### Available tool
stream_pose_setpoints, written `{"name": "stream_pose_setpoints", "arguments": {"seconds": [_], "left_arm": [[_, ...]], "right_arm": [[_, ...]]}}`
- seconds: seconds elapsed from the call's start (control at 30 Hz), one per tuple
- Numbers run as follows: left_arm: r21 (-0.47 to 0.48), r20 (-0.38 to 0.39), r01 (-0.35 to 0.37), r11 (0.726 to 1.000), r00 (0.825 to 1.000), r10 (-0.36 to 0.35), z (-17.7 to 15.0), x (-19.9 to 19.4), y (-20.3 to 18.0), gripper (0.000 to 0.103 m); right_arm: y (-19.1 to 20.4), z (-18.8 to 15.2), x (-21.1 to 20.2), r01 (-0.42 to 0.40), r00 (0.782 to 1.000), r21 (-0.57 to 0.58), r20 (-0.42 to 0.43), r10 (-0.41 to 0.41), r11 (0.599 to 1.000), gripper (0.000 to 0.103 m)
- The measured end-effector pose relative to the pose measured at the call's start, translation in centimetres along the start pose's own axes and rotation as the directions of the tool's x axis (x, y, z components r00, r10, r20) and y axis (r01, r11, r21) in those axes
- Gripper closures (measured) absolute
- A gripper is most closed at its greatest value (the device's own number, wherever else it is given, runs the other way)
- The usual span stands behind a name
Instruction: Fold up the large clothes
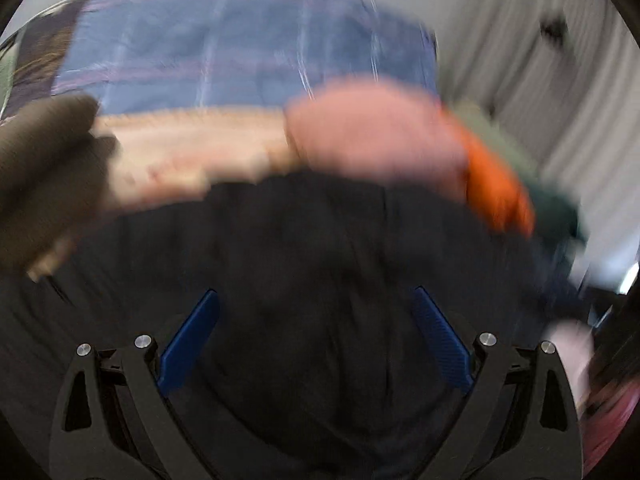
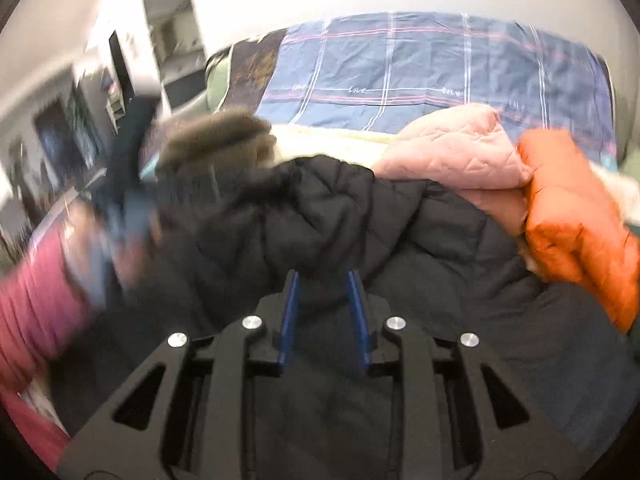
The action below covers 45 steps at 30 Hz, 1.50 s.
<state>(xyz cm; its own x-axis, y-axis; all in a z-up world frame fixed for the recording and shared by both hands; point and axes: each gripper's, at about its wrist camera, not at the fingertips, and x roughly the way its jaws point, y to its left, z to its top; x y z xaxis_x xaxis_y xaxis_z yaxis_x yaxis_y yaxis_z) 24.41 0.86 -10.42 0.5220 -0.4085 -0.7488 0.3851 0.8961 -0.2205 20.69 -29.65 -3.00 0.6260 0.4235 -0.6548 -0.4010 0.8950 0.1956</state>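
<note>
A black quilted jacket (image 2: 420,240) lies spread on the bed and fills the lower half of both views; it also shows in the left wrist view (image 1: 320,260). My right gripper (image 2: 323,274) is shut on a fold of the black jacket, its blue fingers (image 2: 290,312) pinching the fabric between them. My left gripper (image 1: 316,296) is open, blue fingers (image 1: 192,336) wide apart just above the jacket, holding nothing. The left wrist view is motion-blurred.
Behind the jacket lie a pink quilted jacket (image 2: 456,148), an orange puffer jacket (image 2: 572,216), a cream fleece garment (image 2: 320,136) and a brown furry hood (image 2: 216,136). A blue plaid bedsheet (image 2: 420,72) covers the bed. My pink sleeve (image 2: 32,300) is at left.
</note>
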Motion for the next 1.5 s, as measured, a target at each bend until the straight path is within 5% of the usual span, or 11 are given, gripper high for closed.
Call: {"name": "stream_pose_setpoints", "arguments": {"seconds": [0.13, 0.37, 0.5, 0.63, 0.73, 0.83, 0.93, 1.03, 1.27, 1.4, 1.5], "left_arm": [[0.151, -0.083, -0.142, 0.978, 0.984, 0.155, -4.0, 3.0, -3.7, 0.006], [0.087, -0.051, -0.103, 0.991, 0.993, 0.108, -4.5, -1.5, -2.7, 0.006], [0.002, 0.007, -0.113, 0.994, 0.994, 0.113, -5.0, -3.8, -1.2, 0.007], [-0.062, 0.092, -0.043, 0.997, 0.995, 0.049, -3.9, -6.0, -0.9, 0.070], [-0.057, 0.141, -0.004, 0.998, 0.990, 0.012, -2.4, -6.0, -1.7, 0.085], [-0.012, 0.096, -0.077, 0.997, 0.992, 0.078, -2.1, -2.4, -2.5, 0.085], [-0.071, -0.064, -0.106, 0.992, 0.993, 0.102, -4.1, 2.1, -0.8, 0.084], [-0.127, -0.006, -0.046, 0.991, 0.999, 0.046, -5.4, 2.2, 0.2, 0.084], [-0.129, 0.019, -0.042, 0.991, 0.999, 0.045, -5.5, 1.2, -0.2, 0.083], [-0.099, 0.029, -0.076, 0.992, 0.996, 0.080, -5.3, 1.1, -1.1, 0.081], [-0.089, 0.021, -0.103, 0.991, 0.994, 0.106, -4.8, 0.8, -1.7, 0.079]], "right_arm": [[1.6, 0.4, 1.9, -0.031, 0.999, 0.063, -0.005, 0.031, 0.998, 0.076], [0.6, -0.2, 7.1, -0.017, 0.994, 0.183, -0.100, 0.036, 0.983, 0.076], [-0.1, -2.6, 10.3, 0.126, 0.971, 0.167, -0.224, -0.087, 0.978, 0.077], [-0.2, -2.4, 9.8, 0.126, 0.972, 0.190, -0.219, -0.084, 0.974, 0.078], [0.2, -1.7, 8.2, 0.124, 0.983, 0.210, -0.158, -0.091, 0.970, 0.077], [0.6, -0.9, 6.8, 0.057, 0.996, 0.249, -0.081, -0.038, 0.967, 0.077], [-0.4, -2.9, 9.5, 0.100, 0.982, 0.298, -0.186, -0.045, 0.949, 0.078], [-0.5, -5.6, 11.1, 0.095, 0.990, 0.249, -0.128, -0.065, 0.964, 0.080], [1.5, -3.9, 10.1, 0.186, 0.977, 0.195, -0.137, -0.161, 0.963, 0.079], [1.5, -1.7, 8.0, 0.115, 0.993, 0.259, -0.060, -0.103, 0.959, 0.078], [2.6, -1.2, 9.5, 0.115, 0.992, 0.239, -0.087, -0.097, 0.964, 0.059]]}}
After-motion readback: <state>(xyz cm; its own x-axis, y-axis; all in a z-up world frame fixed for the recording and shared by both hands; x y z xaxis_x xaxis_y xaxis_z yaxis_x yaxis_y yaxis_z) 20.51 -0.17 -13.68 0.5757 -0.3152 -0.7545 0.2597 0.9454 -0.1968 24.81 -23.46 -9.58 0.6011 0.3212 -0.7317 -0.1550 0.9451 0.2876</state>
